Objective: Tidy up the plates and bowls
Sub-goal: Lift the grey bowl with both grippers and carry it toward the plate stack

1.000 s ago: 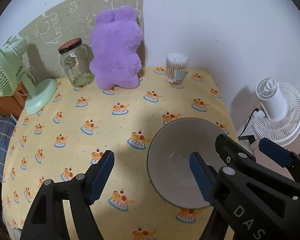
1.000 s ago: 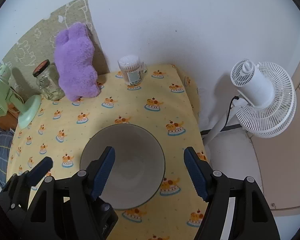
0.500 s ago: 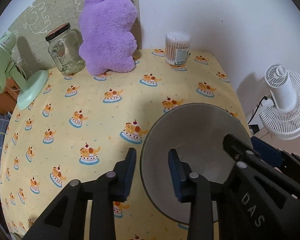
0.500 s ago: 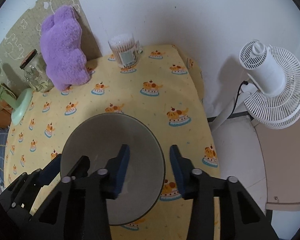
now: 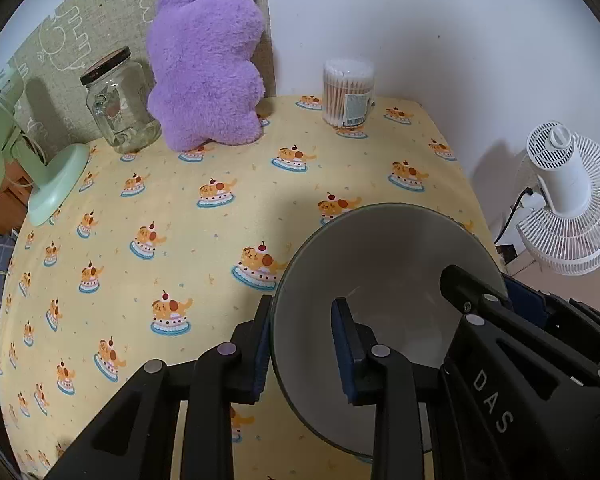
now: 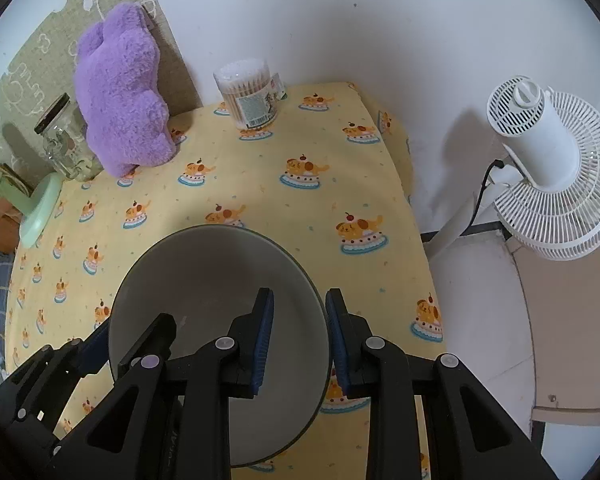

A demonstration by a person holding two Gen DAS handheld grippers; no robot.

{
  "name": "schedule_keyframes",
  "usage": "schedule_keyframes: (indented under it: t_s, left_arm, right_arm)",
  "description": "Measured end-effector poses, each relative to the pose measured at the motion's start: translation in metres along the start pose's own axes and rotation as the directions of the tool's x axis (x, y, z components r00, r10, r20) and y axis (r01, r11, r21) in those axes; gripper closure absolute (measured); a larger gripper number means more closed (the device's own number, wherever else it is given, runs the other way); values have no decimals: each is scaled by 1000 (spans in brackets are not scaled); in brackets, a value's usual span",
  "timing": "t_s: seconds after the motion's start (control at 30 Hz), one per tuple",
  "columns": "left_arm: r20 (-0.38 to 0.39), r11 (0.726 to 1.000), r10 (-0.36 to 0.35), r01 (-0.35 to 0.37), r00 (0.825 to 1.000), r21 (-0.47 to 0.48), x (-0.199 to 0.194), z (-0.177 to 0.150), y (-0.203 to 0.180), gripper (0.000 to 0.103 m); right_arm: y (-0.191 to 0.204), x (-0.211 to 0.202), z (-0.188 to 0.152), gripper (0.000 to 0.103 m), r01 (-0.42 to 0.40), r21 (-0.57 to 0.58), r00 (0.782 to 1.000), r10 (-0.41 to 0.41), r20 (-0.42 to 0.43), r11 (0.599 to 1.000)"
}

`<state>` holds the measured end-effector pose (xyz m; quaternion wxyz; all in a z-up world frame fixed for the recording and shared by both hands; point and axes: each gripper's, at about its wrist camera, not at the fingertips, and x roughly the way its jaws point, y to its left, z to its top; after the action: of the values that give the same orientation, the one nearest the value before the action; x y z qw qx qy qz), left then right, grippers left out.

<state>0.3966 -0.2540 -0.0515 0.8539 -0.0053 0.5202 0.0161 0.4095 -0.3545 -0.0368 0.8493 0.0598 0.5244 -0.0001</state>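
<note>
A grey bowl stands upright on the yellow cake-print tablecloth, near its right edge. My left gripper is shut on the bowl's left rim, with one blue pad outside the wall and one inside. My right gripper straddles the right rim the same way. Its jaws are still closing, and the pads press on the wall between them. Each gripper also shows in the other's view: the right gripper and the left gripper sit on opposite sides of the bowl.
Along the back wall stand a purple plush toy, a glass jar and a tub of cotton swabs. A green fan stands at the left edge. Beyond the table's right edge, a white fan stands on the floor.
Both grippers have come down over the bowl, and their wide-open jaws have closed onto its rim, left on the left side, right on the right. The bowl has stayed in place.
</note>
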Motion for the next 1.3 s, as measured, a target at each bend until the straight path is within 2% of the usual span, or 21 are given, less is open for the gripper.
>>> schedule_keyframes:
  t_s: [0.47,0.83,1.3]
  left_arm:
    - [-31,1000,-23,23,999,2,-22,-12,-4,76]
    - [17,999,-36,36,999,11,-69,-21,-2,76]
    - [96,998,-59,58,994,10,-132,-38,27,76]
  right_arm:
    - [-6,-20,-15,72,4,34,1000,-3,-29,999]
    - [-6,-67,-25,72,6,58,1000,-7,12,998]
    - [25,-136,-47,72,16,48,995,-21,95,999]
